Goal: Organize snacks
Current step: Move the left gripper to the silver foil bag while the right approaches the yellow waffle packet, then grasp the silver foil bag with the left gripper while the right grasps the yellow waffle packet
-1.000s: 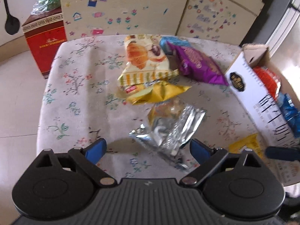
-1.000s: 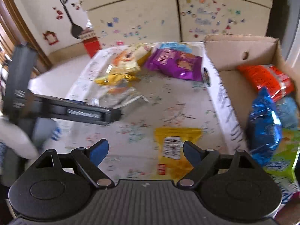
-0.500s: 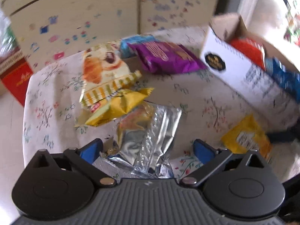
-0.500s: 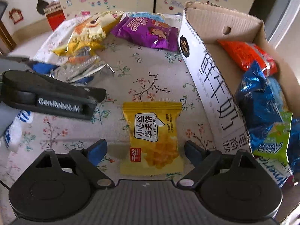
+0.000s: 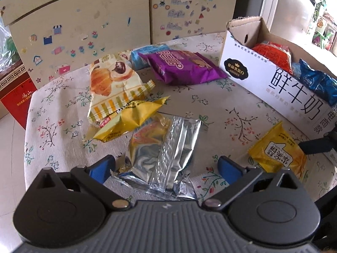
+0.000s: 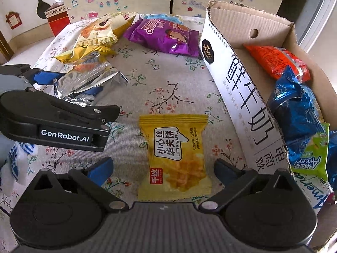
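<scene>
My left gripper (image 5: 165, 168) is open, its blue fingers on either side of a crumpled silver snack packet (image 5: 162, 154) lying on the floral tablecloth. My right gripper (image 6: 162, 170) is open around a yellow Little Waffle packet (image 6: 174, 156), which also shows in the left wrist view (image 5: 278, 154). The left gripper also shows in the right wrist view (image 6: 69, 84). Beyond lie a yellow packet (image 5: 126, 122), a croissant bag (image 5: 113, 86), a purple bag (image 5: 181, 66) and a light blue packet (image 5: 145, 54). A white cardboard box (image 6: 238, 88) at the right holds orange, blue and green snack bags.
The table (image 5: 210, 105) stands before a cream cabinet (image 5: 105, 21) with stickers. A red box (image 5: 14, 97) stands on the floor at the left. The box's tall side wall (image 5: 273, 82) borders the right of the table.
Both grippers have moved forward and lower. The silver packet now lies between the left fingers and the yellow waffle packet between the right fingers. Both remain open.
</scene>
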Demonstrator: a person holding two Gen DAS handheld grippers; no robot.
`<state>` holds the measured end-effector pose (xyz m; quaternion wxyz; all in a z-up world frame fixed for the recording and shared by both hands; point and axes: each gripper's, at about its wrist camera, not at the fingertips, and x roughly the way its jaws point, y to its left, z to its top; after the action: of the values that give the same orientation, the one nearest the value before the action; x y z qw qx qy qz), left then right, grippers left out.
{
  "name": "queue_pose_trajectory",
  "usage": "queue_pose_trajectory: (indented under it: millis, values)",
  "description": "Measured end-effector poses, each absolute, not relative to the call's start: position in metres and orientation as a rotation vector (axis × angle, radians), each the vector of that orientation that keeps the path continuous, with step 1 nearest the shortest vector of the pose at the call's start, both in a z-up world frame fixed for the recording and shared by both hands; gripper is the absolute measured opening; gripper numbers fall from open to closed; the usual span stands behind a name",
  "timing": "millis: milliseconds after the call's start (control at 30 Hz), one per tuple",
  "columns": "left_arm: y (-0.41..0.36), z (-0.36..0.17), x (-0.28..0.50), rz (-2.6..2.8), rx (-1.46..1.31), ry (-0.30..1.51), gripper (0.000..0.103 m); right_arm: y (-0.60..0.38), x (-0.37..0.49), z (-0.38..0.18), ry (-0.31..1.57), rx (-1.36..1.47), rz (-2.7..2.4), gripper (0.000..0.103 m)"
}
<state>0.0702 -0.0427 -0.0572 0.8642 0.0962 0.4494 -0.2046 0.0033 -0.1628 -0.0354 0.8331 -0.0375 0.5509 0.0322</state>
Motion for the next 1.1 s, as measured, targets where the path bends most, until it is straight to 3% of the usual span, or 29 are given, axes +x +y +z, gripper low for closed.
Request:
queue_pose_trajectory:
  millis: [600,700,767,867,1100]
  values:
    - [-0.036,-0.056,0.082,-0.450,0.211,0.958,0.101,-0.162,0.008,-0.034,1.197,-0.088,0.080,0.103]
    - [-0.044,-0.055,0.082,-0.459,0.225,0.963,0.098,-0.163,0.009,-0.034,1.194,-0.079,0.081,0.103]
    - [-0.047,-0.052,0.082,-0.454,0.219,0.959,0.085,-0.163,0.007,-0.033,1.185,-0.083,0.091,0.103]
    - [-0.046,-0.047,0.084,-0.468,0.199,0.956,0.062,-0.159,0.004,-0.030,1.164,-0.110,0.124,0.095]
    - [-0.043,-0.042,0.076,-0.455,0.202,0.971,0.058,-0.151,-0.002,-0.021,1.119,-0.157,0.227,0.059]
